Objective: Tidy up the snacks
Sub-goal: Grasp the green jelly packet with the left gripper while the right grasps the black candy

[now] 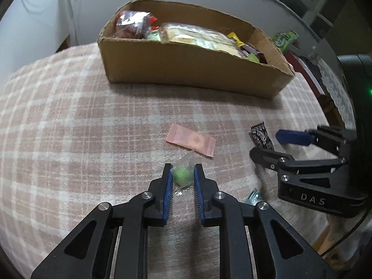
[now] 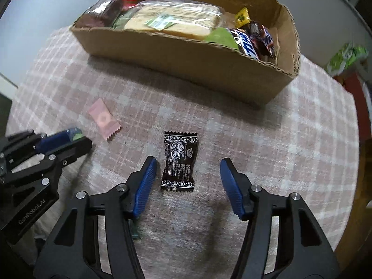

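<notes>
Snacks lie on a tabletop (image 1: 69, 121) covered with a pink checked cloth, in front of a cardboard box (image 1: 186, 69) that is already filled with wrapped bars and packets. The left gripper (image 1: 182, 174) points steeply down, and its blue fingers (image 1: 168, 186) are clenched on a green candy in clear wrapper (image 1: 183, 174), which rests on the cloth. Just beyond it lies a pink sachet (image 1: 191, 140), touching the tip of the clear wrapper. The right gripper (image 2: 187, 174) stands released over a black candy packet (image 2: 179, 160): the packet lies flat between the fingers (image 2: 145, 183), closer to the left one, and neither pad touches it. A small green wrapper (image 1: 253, 196) lies near the left gripper, partly hidden.
</notes>
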Tool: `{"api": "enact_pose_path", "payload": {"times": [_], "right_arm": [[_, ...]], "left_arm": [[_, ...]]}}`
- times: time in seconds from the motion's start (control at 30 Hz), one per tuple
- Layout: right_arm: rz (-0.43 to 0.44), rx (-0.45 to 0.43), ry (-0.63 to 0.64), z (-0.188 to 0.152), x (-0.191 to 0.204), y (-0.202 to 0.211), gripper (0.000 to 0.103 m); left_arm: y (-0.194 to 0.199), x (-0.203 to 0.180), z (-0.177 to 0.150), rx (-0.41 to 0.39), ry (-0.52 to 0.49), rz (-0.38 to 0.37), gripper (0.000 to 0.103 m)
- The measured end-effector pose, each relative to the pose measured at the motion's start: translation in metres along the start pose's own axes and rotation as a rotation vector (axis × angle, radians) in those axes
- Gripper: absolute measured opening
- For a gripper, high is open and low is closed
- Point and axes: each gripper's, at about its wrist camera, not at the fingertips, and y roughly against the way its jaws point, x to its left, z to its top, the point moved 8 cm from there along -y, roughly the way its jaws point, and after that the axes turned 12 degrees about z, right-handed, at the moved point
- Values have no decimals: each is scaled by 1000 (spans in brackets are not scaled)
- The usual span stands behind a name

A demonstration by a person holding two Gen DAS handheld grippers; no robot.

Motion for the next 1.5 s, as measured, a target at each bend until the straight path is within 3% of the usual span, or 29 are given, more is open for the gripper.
{"api": "enact_pose_path", "payload": {"times": [0.4,0.67,1.03,1.5], "right_arm": [[-5,-103,24,-20,-9,11,28],[37,-125,10,-18,-18,19,28],[44,-138,-17,-20,-28,37,28],[59,-247,-50,27,-34,104,28]], "left_arm": [[5,7,-5,-101,27,-49,15],[7,7,-5,-110,38,-39,15],[19,37,3,-102,113,-49,15],[52,47,78,-202,128,-90,15]]}}
